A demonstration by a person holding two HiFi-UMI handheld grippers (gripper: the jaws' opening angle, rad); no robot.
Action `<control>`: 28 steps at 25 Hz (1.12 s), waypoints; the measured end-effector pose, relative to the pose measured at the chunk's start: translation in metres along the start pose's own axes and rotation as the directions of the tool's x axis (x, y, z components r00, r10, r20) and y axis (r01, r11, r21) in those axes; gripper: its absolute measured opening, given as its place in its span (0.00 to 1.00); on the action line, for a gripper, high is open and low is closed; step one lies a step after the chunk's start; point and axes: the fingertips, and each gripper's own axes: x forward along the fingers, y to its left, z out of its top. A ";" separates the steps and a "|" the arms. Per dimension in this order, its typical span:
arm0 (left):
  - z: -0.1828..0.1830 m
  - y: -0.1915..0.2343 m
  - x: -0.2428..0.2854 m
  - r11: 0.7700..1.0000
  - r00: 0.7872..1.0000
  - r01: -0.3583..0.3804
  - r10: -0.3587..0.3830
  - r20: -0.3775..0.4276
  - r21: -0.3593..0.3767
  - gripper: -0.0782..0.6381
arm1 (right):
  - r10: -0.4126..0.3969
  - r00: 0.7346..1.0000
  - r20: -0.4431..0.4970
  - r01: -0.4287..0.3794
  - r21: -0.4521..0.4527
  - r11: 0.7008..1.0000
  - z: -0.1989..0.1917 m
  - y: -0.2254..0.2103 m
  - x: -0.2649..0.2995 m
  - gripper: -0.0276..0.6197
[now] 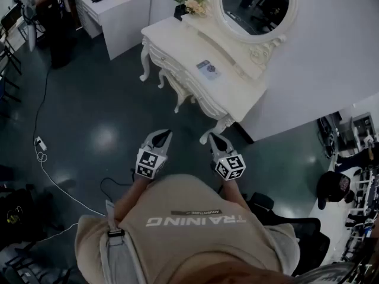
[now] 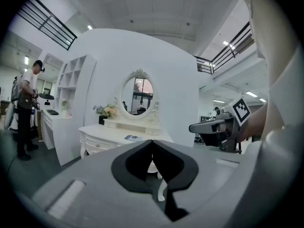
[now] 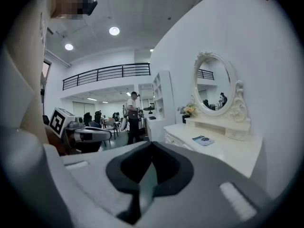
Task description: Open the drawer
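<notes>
A white dressing table with an oval mirror stands against the wall ahead. Its drawer fronts run along the carved front edge, and all look closed. One drawer knob shows in the left gripper view. My left gripper and right gripper hang side by side over the dark floor, well short of the table and pointing toward it. Both are shut with nothing between the jaws, as their own views show: the left gripper and the right gripper.
A booklet and flowers lie on the tabletop. A person stands at a white desk at the back left. A power strip and cable lie on the floor at left. A black chair is at lower right.
</notes>
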 end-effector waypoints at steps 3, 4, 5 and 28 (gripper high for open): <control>-0.012 0.006 0.002 0.999 0.999 0.031 -0.032 -0.040 -0.036 0.12 | -0.009 1.000 -0.013 0.009 0.014 1.000 -0.001 0.001 0.011 0.05; -0.016 0.012 0.005 0.998 0.998 0.039 -0.041 -0.053 -0.043 0.12 | -0.005 1.000 -0.015 0.005 0.009 1.000 0.001 0.000 0.019 0.05; -0.018 0.018 0.009 0.998 0.997 0.045 -0.048 -0.063 -0.041 0.12 | 0.002 1.000 -0.018 -0.002 -0.006 1.000 0.003 -0.001 0.029 0.05; -0.004 0.104 0.152 0.994 0.989 0.004 -0.020 -0.145 -0.110 0.12 | 0.026 0.989 -0.143 -0.009 0.122 0.992 -0.042 -0.112 0.179 0.05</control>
